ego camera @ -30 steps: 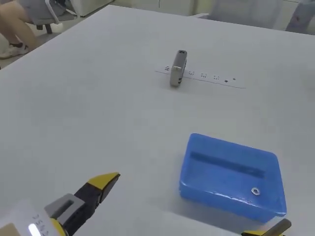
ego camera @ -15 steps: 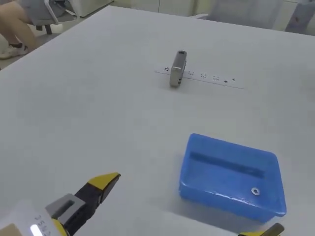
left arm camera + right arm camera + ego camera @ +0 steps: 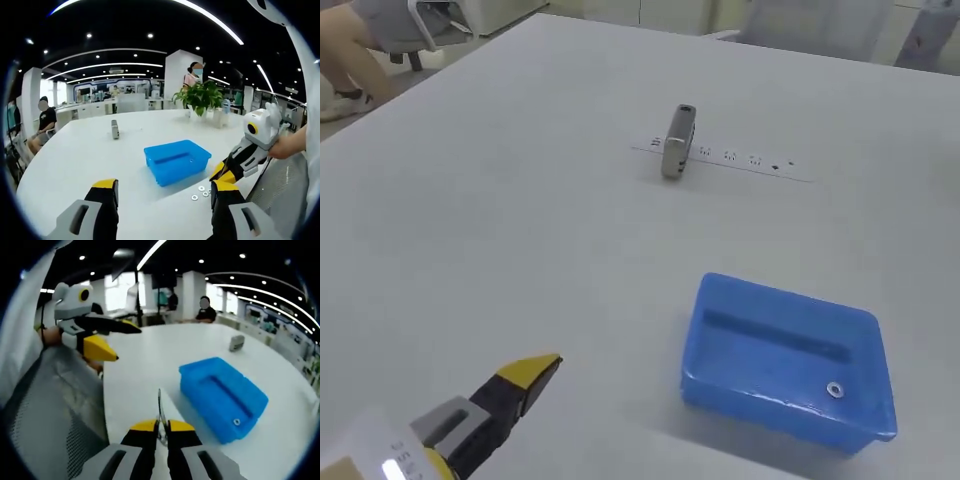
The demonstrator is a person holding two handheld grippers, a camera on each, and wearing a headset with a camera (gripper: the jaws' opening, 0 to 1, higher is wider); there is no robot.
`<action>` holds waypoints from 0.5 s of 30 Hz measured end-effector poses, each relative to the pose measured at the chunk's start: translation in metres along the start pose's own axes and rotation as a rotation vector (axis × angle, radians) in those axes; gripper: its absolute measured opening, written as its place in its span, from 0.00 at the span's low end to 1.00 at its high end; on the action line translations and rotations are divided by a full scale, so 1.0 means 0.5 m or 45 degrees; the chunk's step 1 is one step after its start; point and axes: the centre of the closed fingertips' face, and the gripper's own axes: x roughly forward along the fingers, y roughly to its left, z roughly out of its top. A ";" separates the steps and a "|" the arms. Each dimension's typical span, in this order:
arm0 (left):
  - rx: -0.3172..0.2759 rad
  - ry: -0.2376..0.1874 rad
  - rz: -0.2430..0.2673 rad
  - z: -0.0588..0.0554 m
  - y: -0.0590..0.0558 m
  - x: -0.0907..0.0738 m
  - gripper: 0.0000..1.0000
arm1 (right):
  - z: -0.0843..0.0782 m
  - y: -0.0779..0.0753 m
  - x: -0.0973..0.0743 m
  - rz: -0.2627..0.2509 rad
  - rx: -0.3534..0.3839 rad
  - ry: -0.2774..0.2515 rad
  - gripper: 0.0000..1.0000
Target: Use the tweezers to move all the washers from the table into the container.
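At 7 o'clock in the head view, a white label (image 3: 398, 462) on the gripper body carries dark letters, but they are blurred and cut by the lower edge, so they cannot be read. The left tongs (image 3: 165, 187) stand spread wide with nothing between them. In the head view one yellow tip shows over the pale bench (image 3: 520, 220).

Towards 12 o'clock a small grey metal block (image 3: 677, 140) stands on edge beside a flush socket strip (image 3: 745, 160). The strip's markings are too small to make out.

At 4 o'clock sits the blue container (image 3: 770, 408), with one washer (image 3: 835, 390) on its floor near the right wall. In the left gripper view, three more washers (image 3: 201, 189) lie on the bench just in front of the container, near the yellow tips of the other gripper. A potted plant (image 3: 200, 97) stands behind.

The right tongs (image 3: 161, 429) are pressed together on the tweezers (image 3: 160, 410), whose thin blades point to 12 o'clock. Whether the tweezer tips hold anything cannot be told.
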 end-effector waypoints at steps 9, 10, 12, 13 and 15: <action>0.003 -0.014 -0.015 0.005 -0.005 0.000 0.76 | 0.027 -0.017 -0.005 -0.016 0.165 -0.071 0.03; 0.004 -0.010 -0.012 0.004 -0.004 0.000 0.76 | 0.036 -0.023 -0.008 -0.020 0.190 -0.096 0.03; -0.001 -0.009 -0.013 0.003 -0.004 0.000 0.76 | 0.043 -0.033 -0.014 -0.028 0.191 -0.093 0.03; -0.002 -0.012 -0.015 0.004 -0.005 0.000 0.76 | 0.045 -0.037 -0.016 -0.035 0.185 -0.094 0.03; 0.000 -0.016 -0.017 0.005 -0.005 0.000 0.76 | 0.053 -0.046 -0.020 -0.047 0.170 -0.098 0.03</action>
